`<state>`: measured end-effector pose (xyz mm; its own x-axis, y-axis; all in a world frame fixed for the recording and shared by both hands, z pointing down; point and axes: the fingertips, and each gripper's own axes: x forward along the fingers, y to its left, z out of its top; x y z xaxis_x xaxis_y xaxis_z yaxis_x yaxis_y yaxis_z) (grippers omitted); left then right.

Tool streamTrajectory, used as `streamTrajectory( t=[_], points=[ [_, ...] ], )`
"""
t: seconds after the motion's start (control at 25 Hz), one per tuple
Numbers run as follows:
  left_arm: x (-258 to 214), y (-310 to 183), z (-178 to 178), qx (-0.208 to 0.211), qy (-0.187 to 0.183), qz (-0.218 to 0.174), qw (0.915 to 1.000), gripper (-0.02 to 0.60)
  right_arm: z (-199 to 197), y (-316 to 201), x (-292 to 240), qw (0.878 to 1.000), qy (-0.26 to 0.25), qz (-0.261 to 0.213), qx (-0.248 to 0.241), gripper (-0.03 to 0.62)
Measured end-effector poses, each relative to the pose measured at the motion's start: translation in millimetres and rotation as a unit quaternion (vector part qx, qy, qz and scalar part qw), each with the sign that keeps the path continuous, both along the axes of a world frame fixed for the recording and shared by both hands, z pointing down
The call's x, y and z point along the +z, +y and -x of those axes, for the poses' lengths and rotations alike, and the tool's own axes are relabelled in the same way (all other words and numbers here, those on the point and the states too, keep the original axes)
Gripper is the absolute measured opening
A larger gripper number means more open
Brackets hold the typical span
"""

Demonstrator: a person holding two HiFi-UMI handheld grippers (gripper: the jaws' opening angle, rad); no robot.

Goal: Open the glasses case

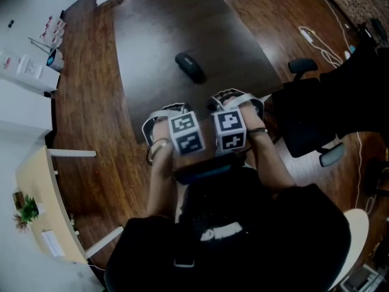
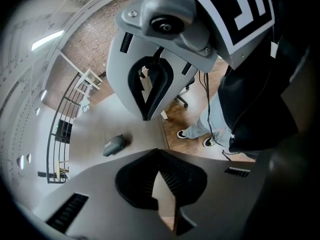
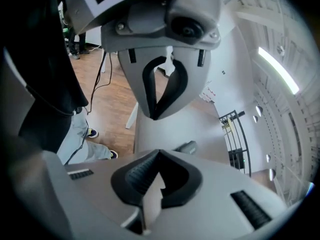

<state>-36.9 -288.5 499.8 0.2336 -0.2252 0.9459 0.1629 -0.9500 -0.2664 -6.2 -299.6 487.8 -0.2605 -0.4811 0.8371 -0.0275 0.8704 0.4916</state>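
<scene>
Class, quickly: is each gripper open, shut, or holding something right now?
The left gripper is shut and empty.
The right gripper is shut and empty.

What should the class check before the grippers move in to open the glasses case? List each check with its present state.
1. Case lies on table: ok.
2. Case lid shut: ok.
3. Left gripper jaws apart for a grasp: not ok, shut and empty.
4. Right gripper jaws apart: not ok, shut and empty.
5. Grippers at case: not ok, both well short of it.
6. Case's opening side known: cannot tell.
</scene>
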Motion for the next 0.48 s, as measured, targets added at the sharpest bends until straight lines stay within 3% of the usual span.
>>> streamTrajectory(
  t=[0.24,0.48],
  points=[
    [7,-76,-14,-0.043,-0.017,-0.008,0.9989,0.002,-29,-66,11,1.000,-0.009,0.008,-0.011,0.015],
    [10,-119,-15,-0.080,-0.030,-0.007,0.9963,0.002,-46,-116,15,0.999,-0.024,0.006,-0.021,0.015]
  ],
)
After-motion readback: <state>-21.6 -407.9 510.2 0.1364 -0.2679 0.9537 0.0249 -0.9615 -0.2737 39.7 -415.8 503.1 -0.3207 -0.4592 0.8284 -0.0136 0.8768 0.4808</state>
